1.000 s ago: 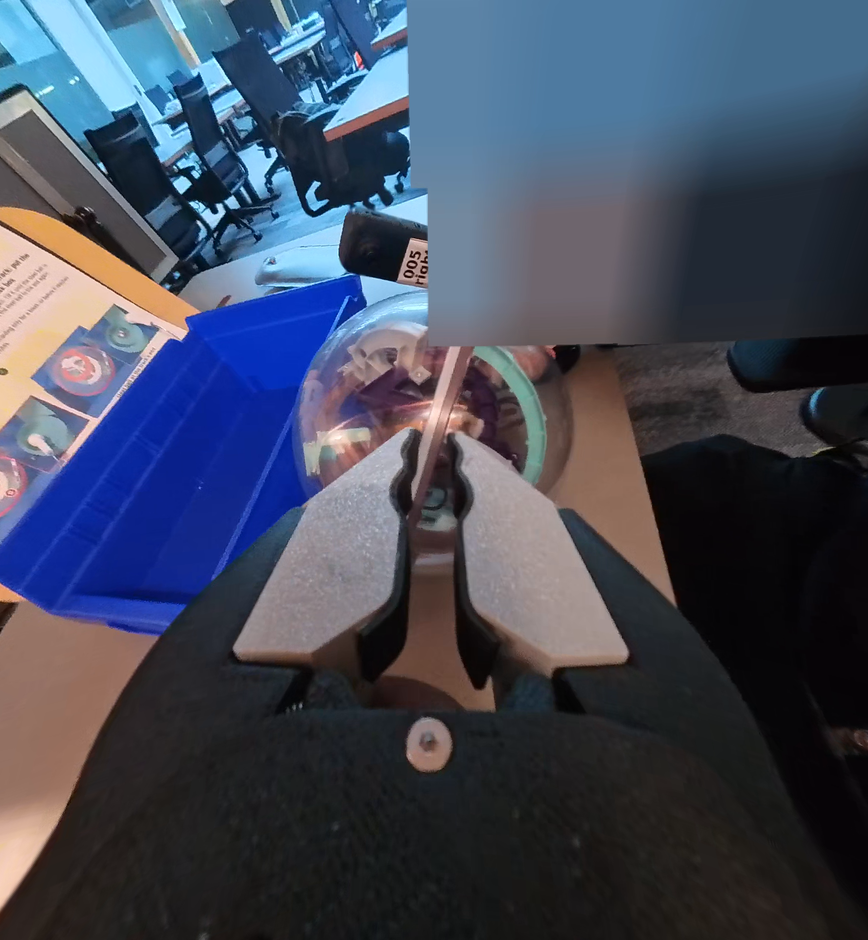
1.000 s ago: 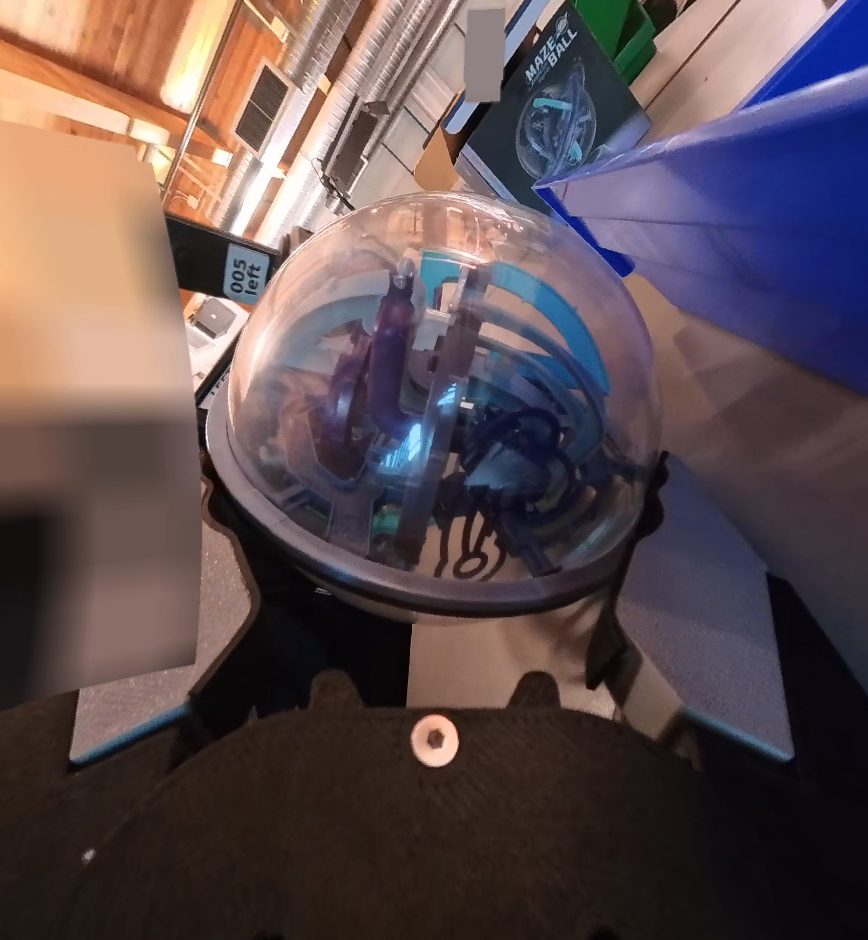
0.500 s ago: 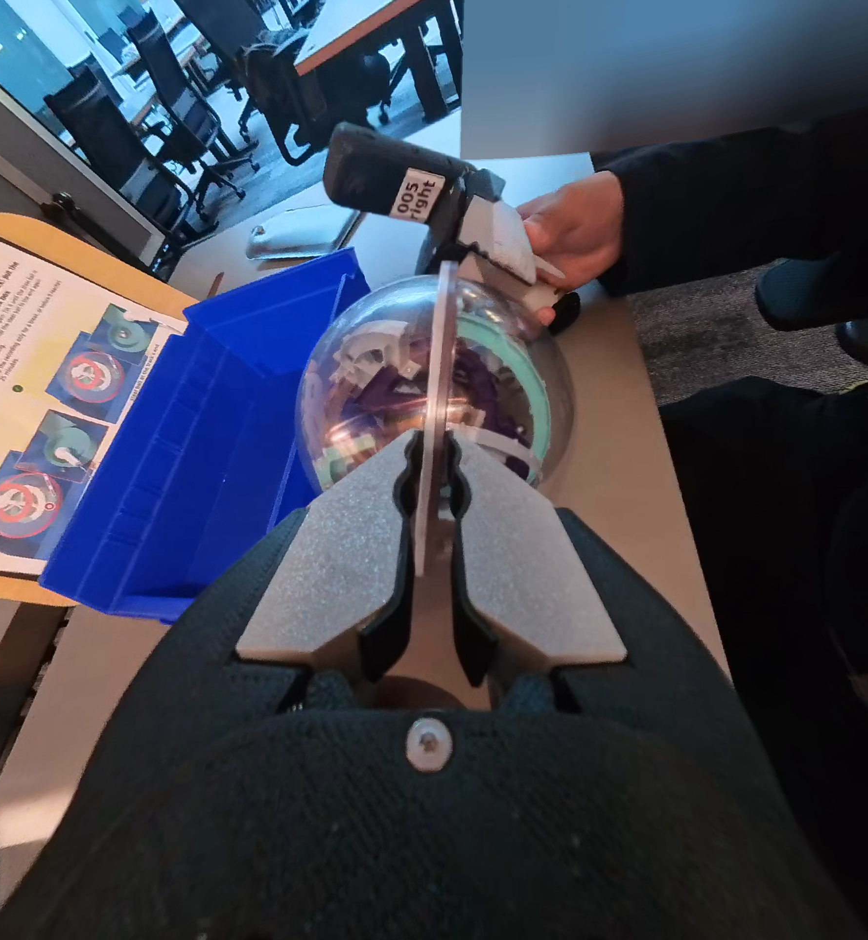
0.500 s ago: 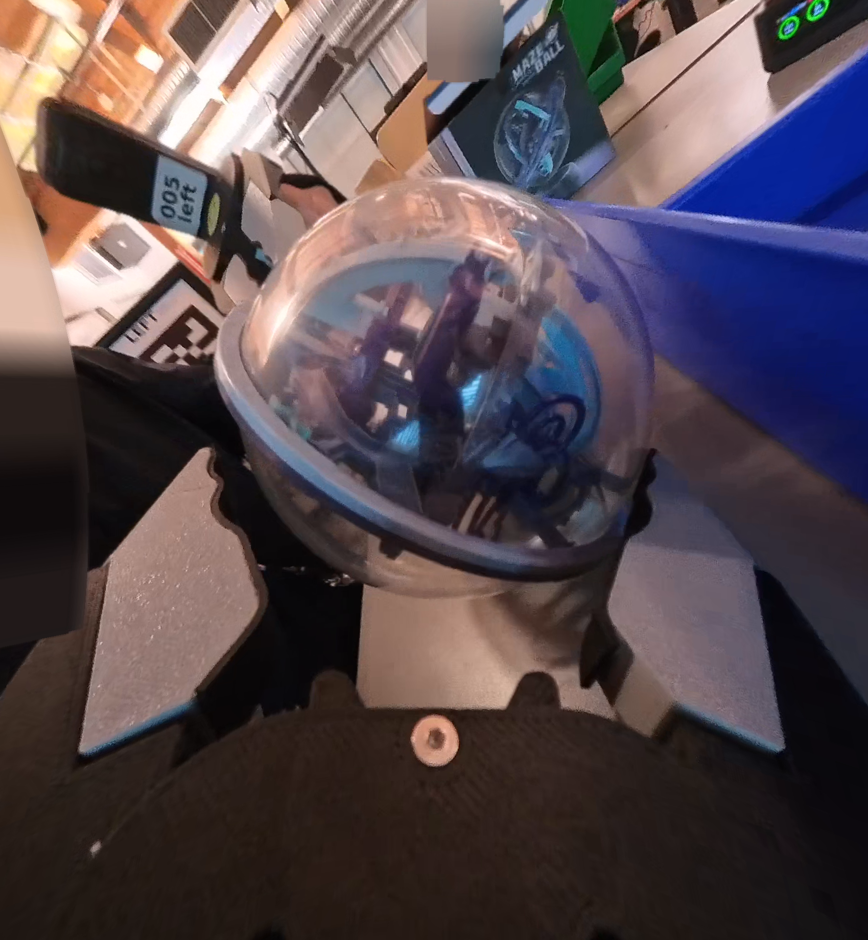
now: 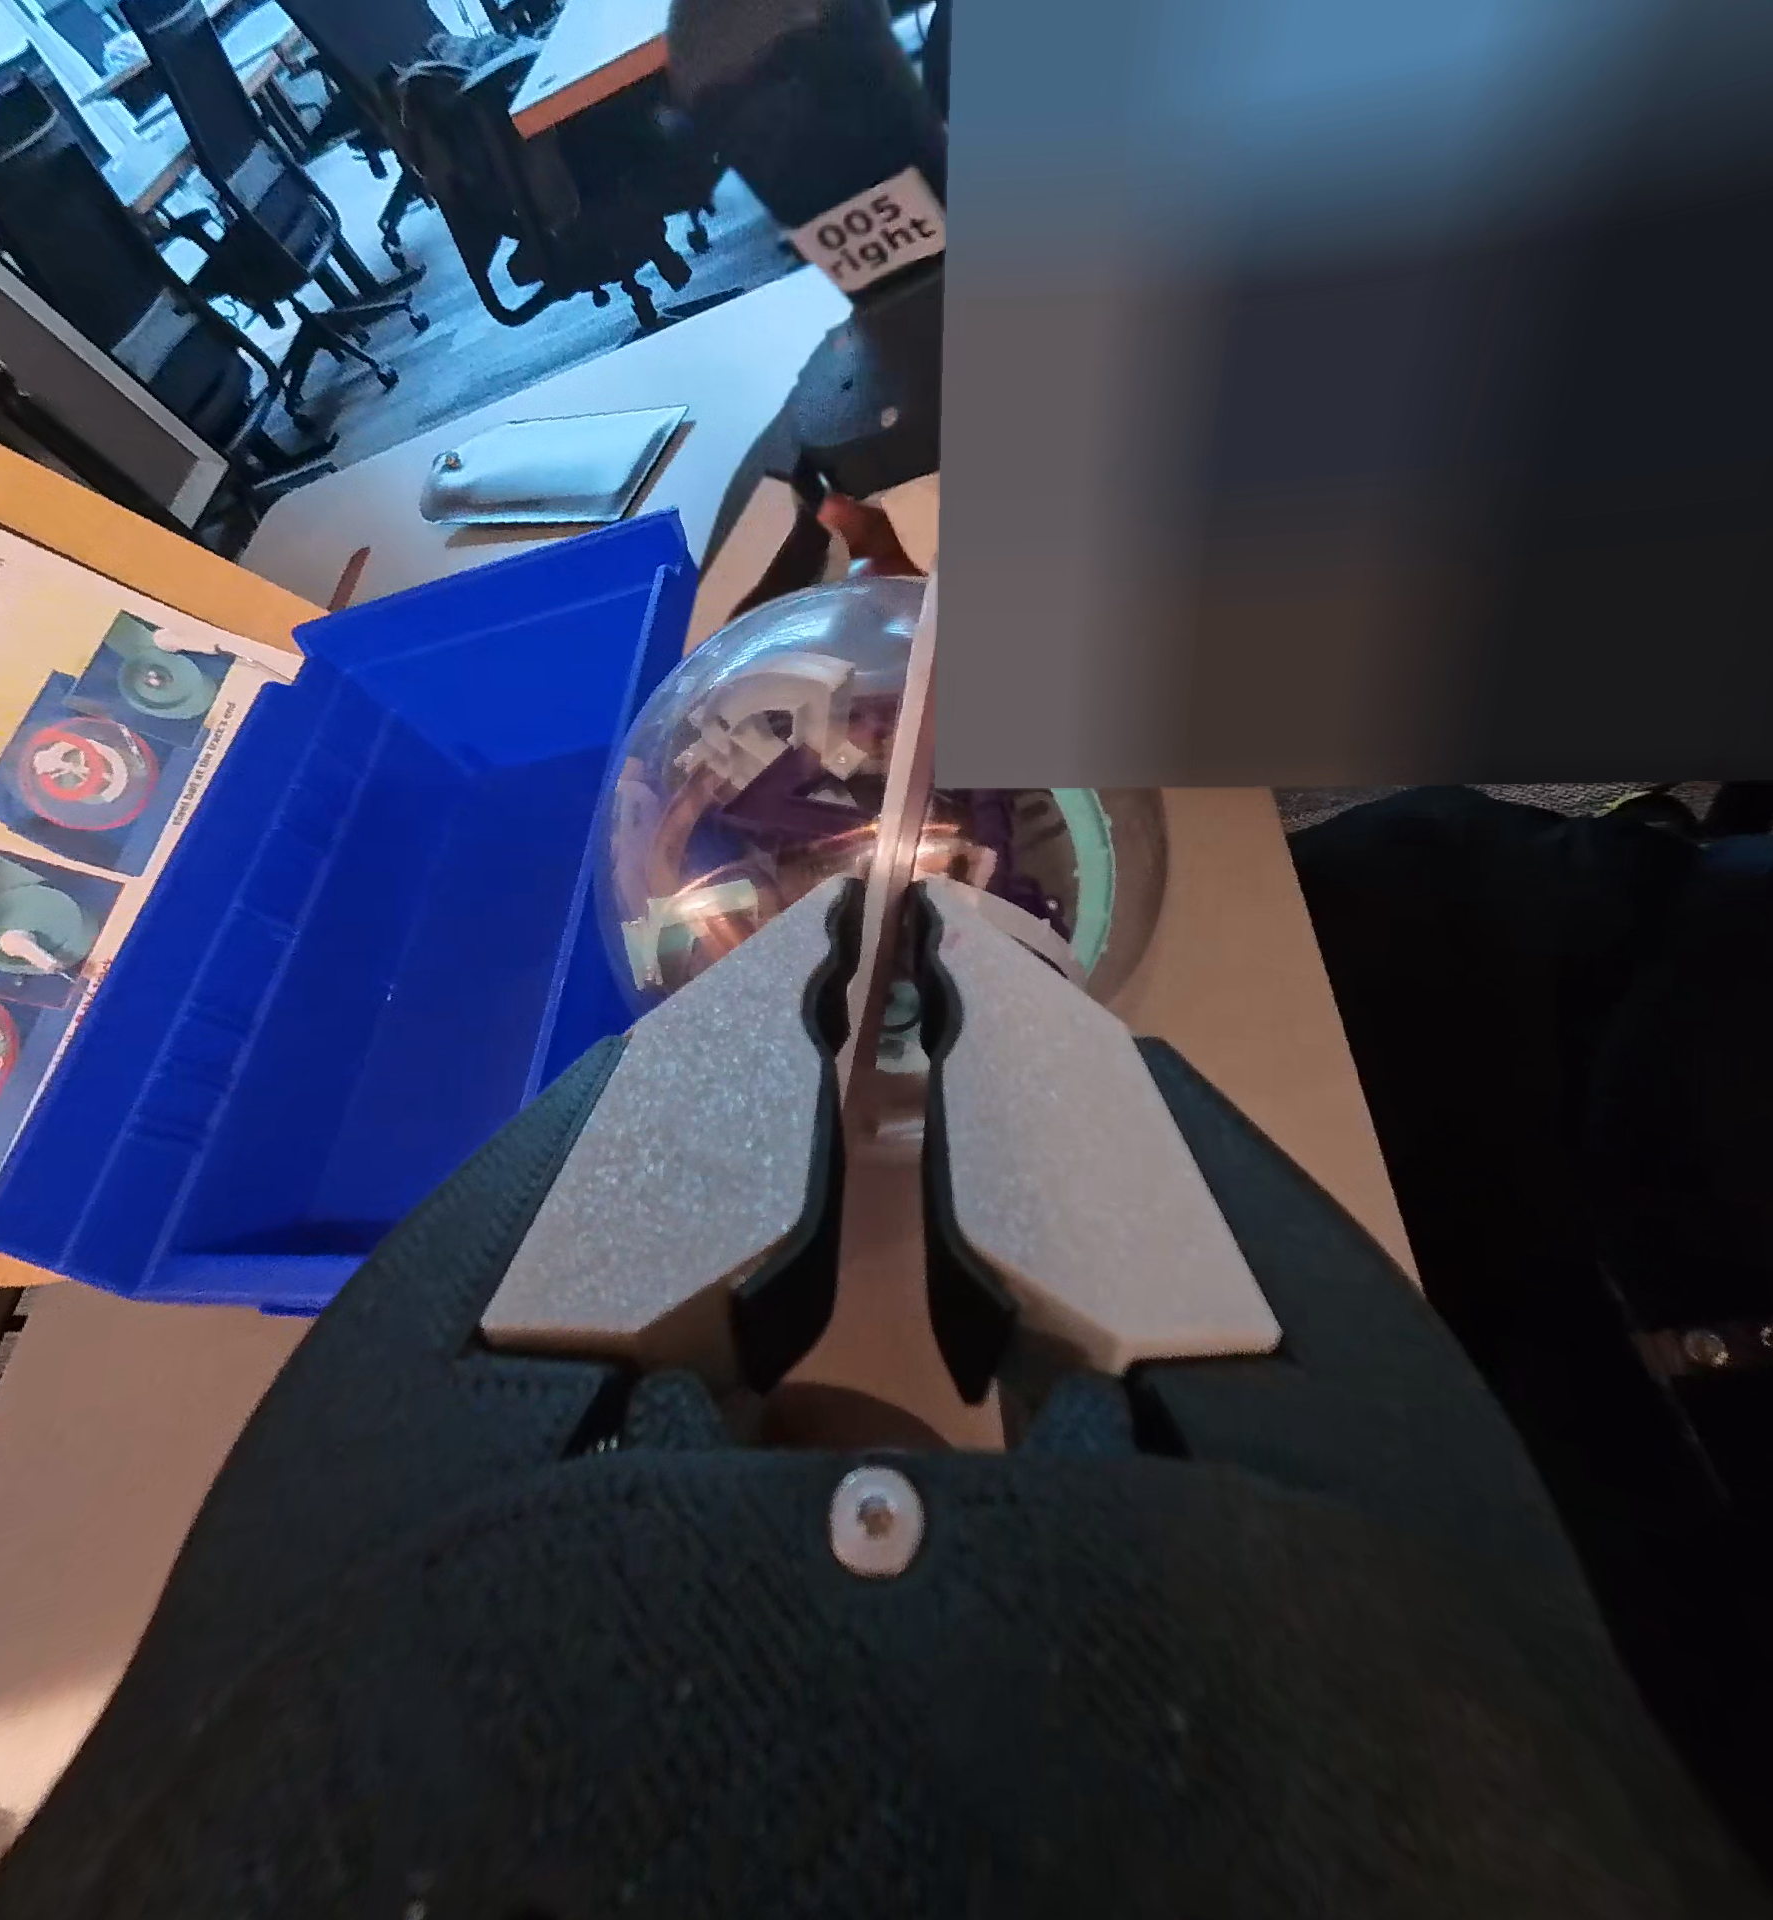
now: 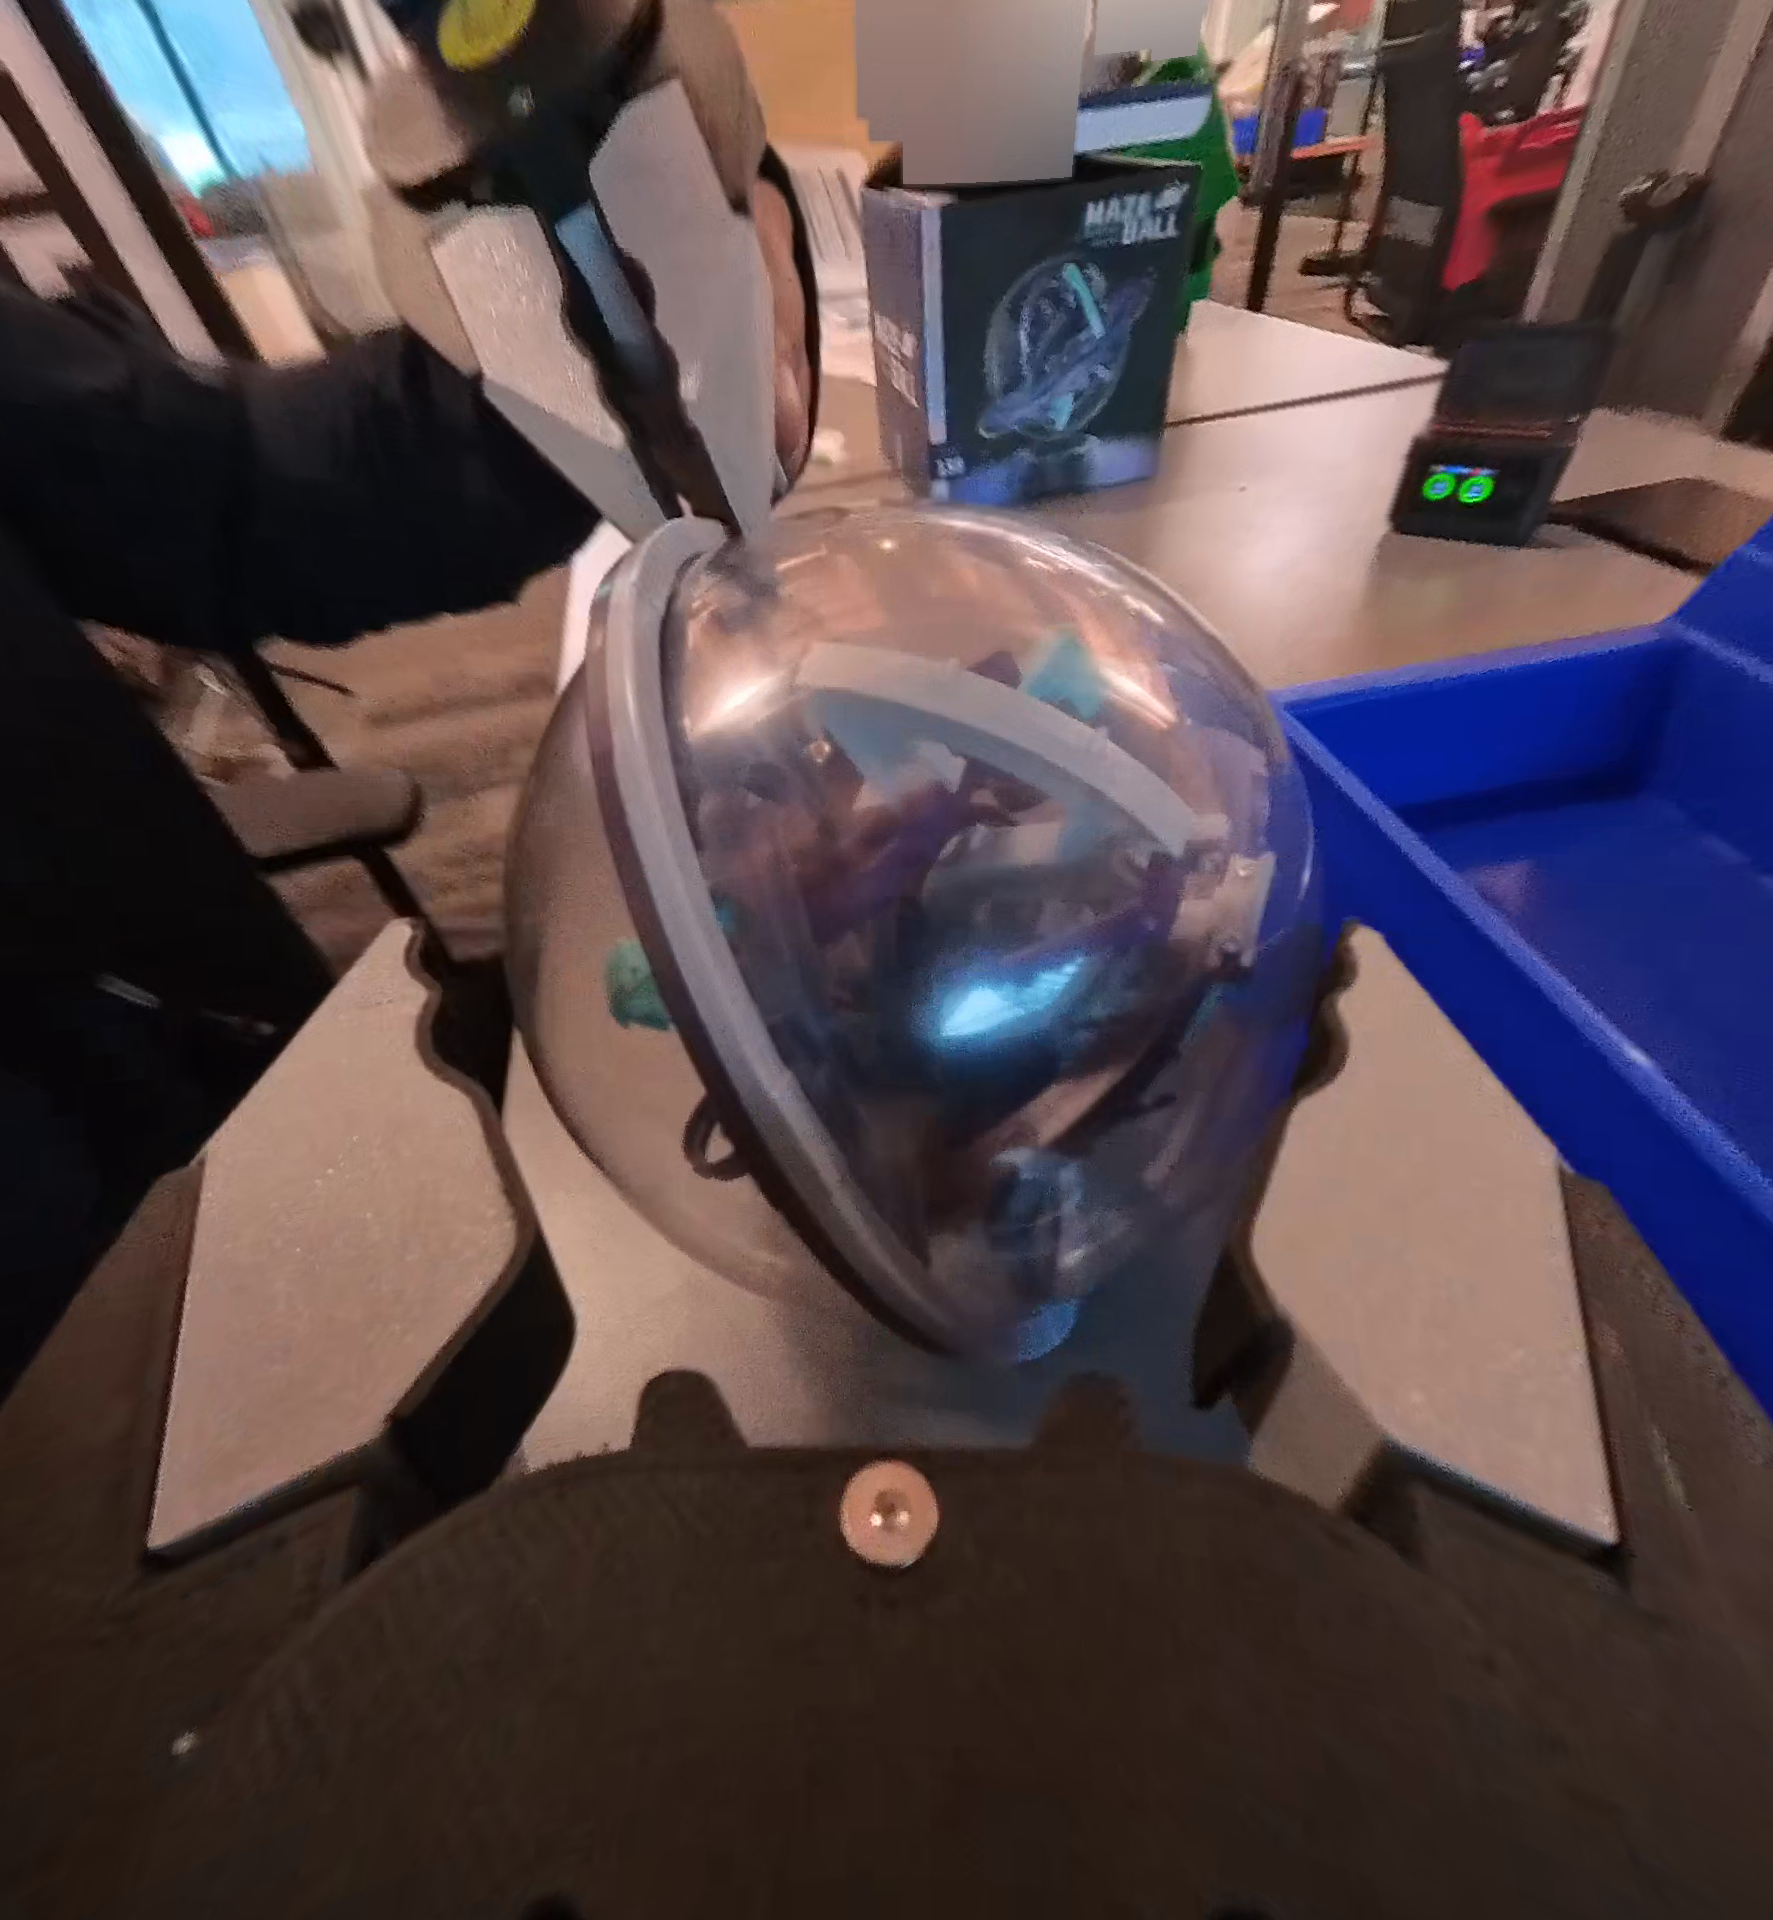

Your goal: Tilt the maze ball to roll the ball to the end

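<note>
Two grippers hold one clear maze ball (image 6: pixel 913 935) between them above the pale table (image 5: pixel 1266 935). From the left wrist view, the left gripper (image 5: pixel 884 914) has its jaws closed on the thin grey rim (image 5: pixel 903 769) that rings the ball, pinching that flat flange edge-on, with the sphere bulging to either side of the fingers. From the right wrist view, the right gripper (image 6: pixel 913 997) has its jaws spread wide and pressed against opposite sides of the sphere, cradling it; the grey rim runs tilted across the ball from upper left to lower right, and white, purple and teal track pieces show inside. The small ball inside the maze cannot be picked out. In that same view the left gripper shows at the top, nipping the rim at the ball's far edge. A blue bin (image 5: pixel 342 935) sits just beside the ball, next to a printed instruction sheet (image 5: pixel 30 831). Farther back on the table stands a dark product box (image 6: pixel 1038 343).
</note>
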`<state>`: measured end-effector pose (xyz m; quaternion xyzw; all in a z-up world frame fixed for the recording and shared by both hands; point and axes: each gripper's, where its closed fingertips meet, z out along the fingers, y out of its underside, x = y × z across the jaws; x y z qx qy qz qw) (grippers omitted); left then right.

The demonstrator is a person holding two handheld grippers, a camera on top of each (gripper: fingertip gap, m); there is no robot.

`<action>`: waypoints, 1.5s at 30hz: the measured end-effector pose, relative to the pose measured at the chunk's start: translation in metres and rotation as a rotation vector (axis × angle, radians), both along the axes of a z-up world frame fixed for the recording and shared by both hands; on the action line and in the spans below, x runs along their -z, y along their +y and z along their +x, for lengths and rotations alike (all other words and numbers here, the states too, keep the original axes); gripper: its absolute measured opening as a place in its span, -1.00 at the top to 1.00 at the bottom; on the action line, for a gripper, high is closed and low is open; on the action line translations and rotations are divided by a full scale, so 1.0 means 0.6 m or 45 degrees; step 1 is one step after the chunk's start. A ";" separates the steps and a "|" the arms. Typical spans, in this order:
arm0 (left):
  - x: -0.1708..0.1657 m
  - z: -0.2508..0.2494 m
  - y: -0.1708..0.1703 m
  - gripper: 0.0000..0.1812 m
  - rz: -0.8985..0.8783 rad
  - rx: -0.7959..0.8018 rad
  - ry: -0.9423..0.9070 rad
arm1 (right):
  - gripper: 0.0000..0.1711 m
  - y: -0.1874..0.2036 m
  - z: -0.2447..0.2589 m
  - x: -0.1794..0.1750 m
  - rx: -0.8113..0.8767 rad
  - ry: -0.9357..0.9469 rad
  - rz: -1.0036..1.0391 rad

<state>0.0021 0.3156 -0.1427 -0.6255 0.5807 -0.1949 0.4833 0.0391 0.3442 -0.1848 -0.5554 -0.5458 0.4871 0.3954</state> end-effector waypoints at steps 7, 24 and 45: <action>-0.004 0.001 0.000 0.93 -0.045 0.006 -0.072 | -0.81 0.006 -0.013 0.024 0.059 -0.136 0.208; 0.067 -0.065 0.060 -0.10 -0.059 -0.065 0.056 | -0.80 0.019 -0.018 0.031 0.059 -0.104 0.143; 0.108 -0.036 0.046 -0.27 -0.221 0.019 -0.015 | -0.83 0.014 -0.030 0.023 -0.010 0.040 -0.152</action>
